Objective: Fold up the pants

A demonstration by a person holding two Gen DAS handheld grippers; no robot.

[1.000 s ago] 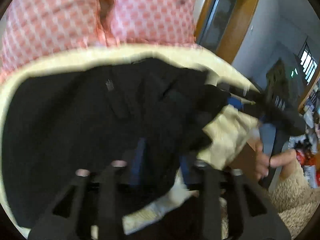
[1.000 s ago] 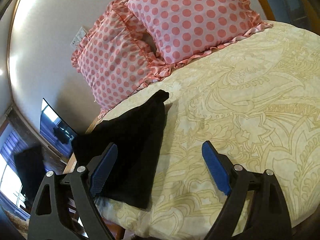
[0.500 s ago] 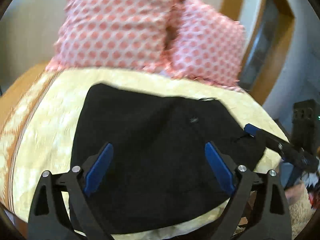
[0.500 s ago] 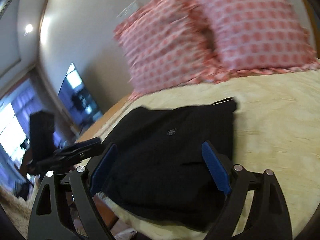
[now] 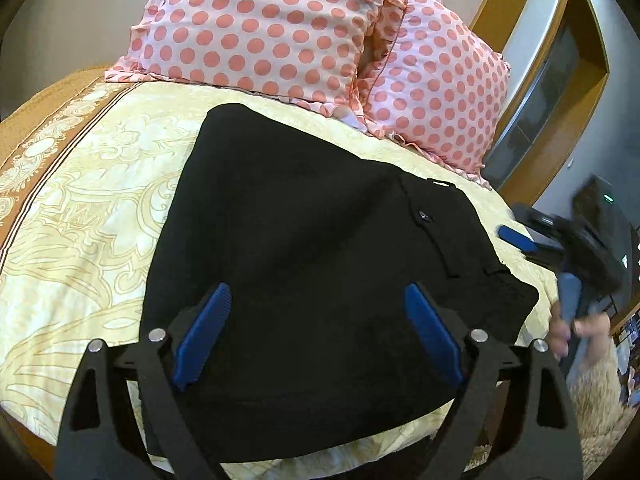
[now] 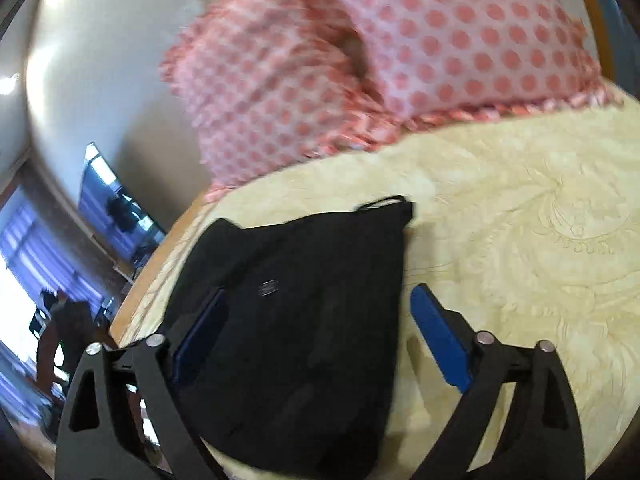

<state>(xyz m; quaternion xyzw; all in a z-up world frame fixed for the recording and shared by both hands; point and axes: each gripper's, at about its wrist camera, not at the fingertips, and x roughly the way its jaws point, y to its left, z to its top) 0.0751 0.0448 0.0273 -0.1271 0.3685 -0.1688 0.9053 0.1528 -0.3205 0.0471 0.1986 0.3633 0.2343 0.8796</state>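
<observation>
Black pants [image 5: 300,220] lie folded flat on the cream patterned bedspread [image 5: 80,220], with the waistband button toward the right. My left gripper [image 5: 318,336] hovers above their near part. Its blue pads stand wide apart and hold nothing, and the jaws are closing a little. In the right wrist view my right gripper [image 6: 320,338] hangs over the right edge of the pants [image 6: 300,280]. Its jaws are also wide and closing slightly, with no cloth pinched. The right gripper [image 5: 540,264] shows blurred at the right of the left wrist view, with a hand [image 5: 576,328] on it.
Two pink polka-dot pillows [image 5: 256,28] [image 5: 436,92] lean against the wall at the head of the bed. The bed's edge runs just below the pants. Bare bedspread [image 6: 520,240] lies right of the pants. A screen [image 6: 112,208] and a window are at the far left.
My left gripper let go of the bunched black cloth, opened and drew back, and the pants now lie flat. My right gripper swung left from the bare bedspread to over the pants.
</observation>
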